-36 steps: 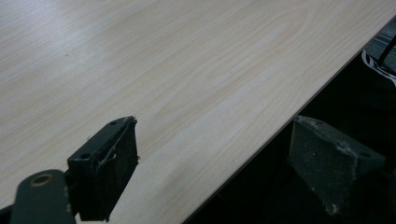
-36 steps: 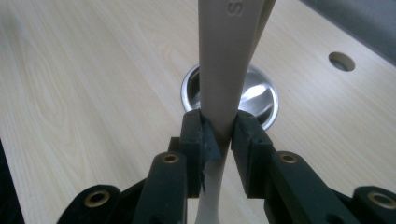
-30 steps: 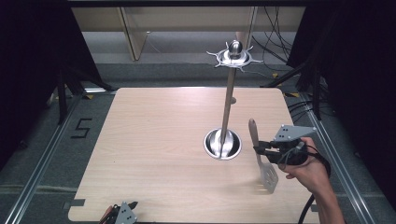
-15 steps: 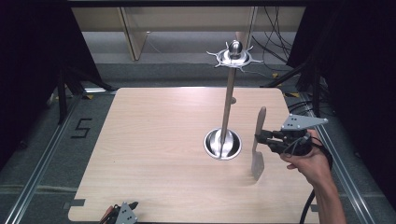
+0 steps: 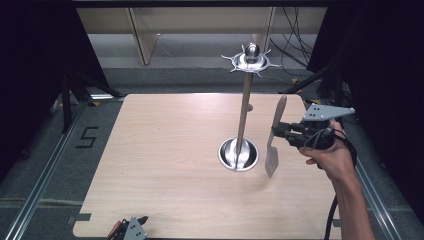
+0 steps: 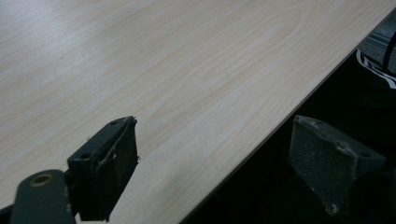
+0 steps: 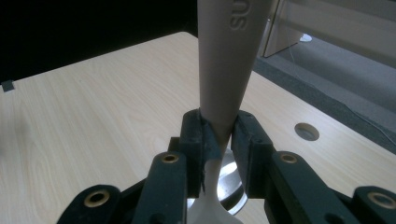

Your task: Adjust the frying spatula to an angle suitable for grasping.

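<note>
Black right gripper (image 5: 282,132) clamps the spatula (image 5: 274,137); left gripper (image 6: 219,172) gapes empty.

Pale wood-grain desk (image 5: 165,150), small round hole (image 5: 249,107) near far right edge. Grey carpeted floor (image 5: 50,165) at left, black "5" mark (image 5: 86,137) on it. Black cables (image 5: 295,50) and light wooden panels (image 5: 145,40) beyond.
</note>
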A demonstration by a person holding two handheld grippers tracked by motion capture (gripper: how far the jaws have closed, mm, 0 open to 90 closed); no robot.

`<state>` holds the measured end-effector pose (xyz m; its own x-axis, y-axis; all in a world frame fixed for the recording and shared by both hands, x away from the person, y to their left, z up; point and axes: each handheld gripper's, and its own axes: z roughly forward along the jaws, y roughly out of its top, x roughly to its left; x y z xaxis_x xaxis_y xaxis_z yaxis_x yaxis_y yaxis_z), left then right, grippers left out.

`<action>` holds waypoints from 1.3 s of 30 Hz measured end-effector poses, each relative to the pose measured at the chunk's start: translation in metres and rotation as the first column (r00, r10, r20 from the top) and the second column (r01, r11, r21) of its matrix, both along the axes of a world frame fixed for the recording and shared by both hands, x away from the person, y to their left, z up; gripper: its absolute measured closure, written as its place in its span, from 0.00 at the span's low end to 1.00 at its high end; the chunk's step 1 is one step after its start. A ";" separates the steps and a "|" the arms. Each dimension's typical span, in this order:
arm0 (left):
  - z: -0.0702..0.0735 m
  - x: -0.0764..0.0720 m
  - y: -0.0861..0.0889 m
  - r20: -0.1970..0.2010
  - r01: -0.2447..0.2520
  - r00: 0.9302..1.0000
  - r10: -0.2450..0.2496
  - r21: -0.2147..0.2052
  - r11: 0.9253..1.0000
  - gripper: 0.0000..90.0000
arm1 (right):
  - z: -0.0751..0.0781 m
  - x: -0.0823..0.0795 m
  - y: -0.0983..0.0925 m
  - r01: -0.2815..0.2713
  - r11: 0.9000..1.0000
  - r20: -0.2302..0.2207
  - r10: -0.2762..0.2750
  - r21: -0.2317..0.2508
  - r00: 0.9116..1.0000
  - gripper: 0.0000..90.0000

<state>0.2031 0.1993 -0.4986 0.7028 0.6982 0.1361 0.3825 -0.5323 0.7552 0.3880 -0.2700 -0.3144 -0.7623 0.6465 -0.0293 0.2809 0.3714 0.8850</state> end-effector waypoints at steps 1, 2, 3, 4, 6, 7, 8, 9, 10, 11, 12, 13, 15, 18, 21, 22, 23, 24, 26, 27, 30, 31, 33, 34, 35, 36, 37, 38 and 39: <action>0.000 0.000 0.000 0.000 0.000 1.000 0.000 0.000 1.000 0.16 | 0.000 0.000 0.000 0.000 1.000 0.000 0.000 0.000 1.000 0.84; -0.001 -0.001 -0.001 -0.016 -0.023 1.000 0.022 -0.017 1.000 0.16 | 0.002 0.002 -0.001 -0.005 1.000 0.005 0.005 -0.003 1.000 0.84; -0.001 -0.001 -0.001 -0.014 -0.019 1.000 0.019 -0.014 1.000 0.16 | 0.008 0.005 -0.003 0.003 1.000 0.003 -0.003 0.000 1.000 0.84; -0.001 -0.001 -0.001 -0.014 -0.020 1.000 0.020 -0.015 1.000 0.16 | 0.008 0.005 -0.003 0.003 1.000 0.003 -0.003 0.000 1.000 0.84; -0.001 -0.001 -0.001 -0.014 -0.018 1.000 0.018 -0.012 1.000 0.16 | 0.011 0.008 -0.004 0.007 1.000 0.010 -0.007 0.012 1.000 0.84; -0.002 -0.002 -0.002 -0.019 -0.031 0.999 0.031 -0.030 0.999 0.16 | 0.014 0.011 -0.005 0.013 1.000 0.026 -0.014 0.023 1.000 0.84; -0.002 -0.002 -0.002 -0.018 -0.032 0.999 0.031 -0.028 0.999 0.16 | 0.016 0.012 -0.005 0.015 0.999 0.031 -0.015 0.029 0.999 0.84; -0.002 -0.002 -0.002 -0.018 -0.032 0.999 0.031 -0.028 0.999 0.16 | 0.018 0.013 -0.006 0.001 1.000 0.022 -0.001 0.029 1.000 0.84; 0.000 -0.001 -0.001 -0.014 -0.014 1.000 0.014 -0.017 1.000 0.16 | 0.021 0.014 -0.007 0.001 1.000 0.022 -0.002 0.020 1.000 0.84; -0.001 -0.002 -0.002 -0.015 -0.031 0.999 0.031 -0.027 0.999 0.16 | 0.022 0.015 -0.006 0.008 1.000 0.032 -0.009 0.026 0.999 0.84; -0.002 -0.002 -0.002 -0.019 -0.034 0.999 0.033 -0.029 0.999 0.16 | 0.024 0.015 -0.007 -0.001 1.000 0.018 0.001 0.021 1.000 0.84; -0.002 -0.002 -0.002 -0.019 -0.034 0.999 0.033 -0.029 0.999 0.16 | 0.024 0.015 -0.007 -0.001 1.000 0.018 0.001 0.021 1.000 0.84; -0.002 -0.001 -0.002 -0.017 -0.026 1.000 0.026 -0.025 0.999 0.16 | 0.026 0.018 -0.007 0.008 1.000 0.031 -0.009 0.029 0.999 0.84; 0.000 -0.001 -0.001 -0.028 -0.003 1.000 0.003 -0.019 1.000 0.16 | 0.031 0.021 -0.008 0.009 1.000 0.021 -0.010 0.015 1.000 0.84; -0.001 -0.003 -0.002 -0.060 -0.023 0.998 0.021 -0.042 0.999 0.16 | 0.037 0.025 -0.008 -0.003 1.000 0.010 0.003 0.001 1.000 0.84; -0.001 -0.003 -0.002 -0.060 -0.023 0.998 0.021 -0.042 0.999 0.16 | 0.037 0.025 -0.008 -0.003 1.000 0.010 0.003 0.001 1.000 0.84; -0.001 -0.001 -0.002 -0.031 -0.019 0.999 0.018 -0.032 0.999 0.16 | 0.040 0.028 -0.005 0.008 1.000 0.023 -0.008 0.006 1.000 0.84; -0.001 -0.001 -0.002 -0.031 -0.019 0.999 0.018 -0.032 0.999 0.16 | 0.041 0.028 -0.005 0.001 1.000 0.013 -0.001 0.005 1.000 0.84; -0.001 -0.003 -0.002 -0.061 -0.021 0.998 0.019 -0.041 0.999 0.16 | 0.042 0.030 -0.004 0.009 1.000 0.027 -0.009 0.006 1.000 0.84; -0.001 -0.003 -0.002 -0.056 -0.022 0.998 0.019 -0.042 0.999 0.16 | 0.044 0.031 -0.003 0.002 1.000 0.017 -0.002 0.001 1.000 0.84; -0.001 -0.001 -0.001 -0.017 -0.020 1.000 0.020 -0.017 1.000 0.16 | 0.049 0.033 -0.002 0.000 1.000 0.017 0.000 -0.004 1.000 0.84; -0.001 -0.001 -0.001 -0.020 -0.024 1.000 0.024 -0.022 0.999 0.16 | 0.050 0.034 -0.001 0.010 1.000 0.035 -0.010 -0.001 0.999 0.84; -0.002 -0.001 -0.002 -0.018 -0.026 1.000 0.025 -0.028 0.999 0.16 | 0.052 0.035 -0.002 0.012 1.000 0.013 -0.012 -0.008 1.000 0.84; -0.001 -0.001 -0.002 -0.017 -0.023 1.000 0.023 -0.026 0.999 0.16 | 0.053 0.036 -0.002 0.016 1.000 0.018 -0.016 -0.008 1.000 0.84; -0.001 -0.001 -0.002 -0.015 -0.021 1.000 0.020 -0.024 0.999 0.16 | 0.053 0.038 -0.002 0.014 1.000 0.030 -0.013 -0.008 0.999 0.84; -0.001 0.000 -0.001 -0.008 -0.012 1.000 0.011 -0.015 1.000 0.16 | 0.054 0.039 -0.002 0.011 1.000 0.019 -0.010 -0.003 1.000 0.84; -0.001 -0.001 -0.002 -0.020 -0.030 0.999 0.029 -0.029 0.999 0.16 | 0.056 0.041 -0.002 0.006 1.000 0.014 -0.005 -0.013 1.000 0.84; -0.001 -0.001 -0.002 -0.020 -0.030 0.999 0.029 -0.029 0.999 0.16 | 0.056 0.041 -0.002 0.006 1.000 0.014 -0.005 -0.013 1.000 0.84; -0.001 -0.001 -0.002 -0.020 -0.030 0.999 0.029 -0.030 0.999 0.16 | 0.055 0.040 -0.001 0.019 1.000 0.010 -0.019 -0.002 1.000 0.84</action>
<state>0.2019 0.1974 -0.4999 0.6841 0.7224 0.1009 0.4124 -0.4971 0.7634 0.4284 -0.2708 -0.2592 -0.7493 0.6611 -0.0384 0.2795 0.3682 0.8867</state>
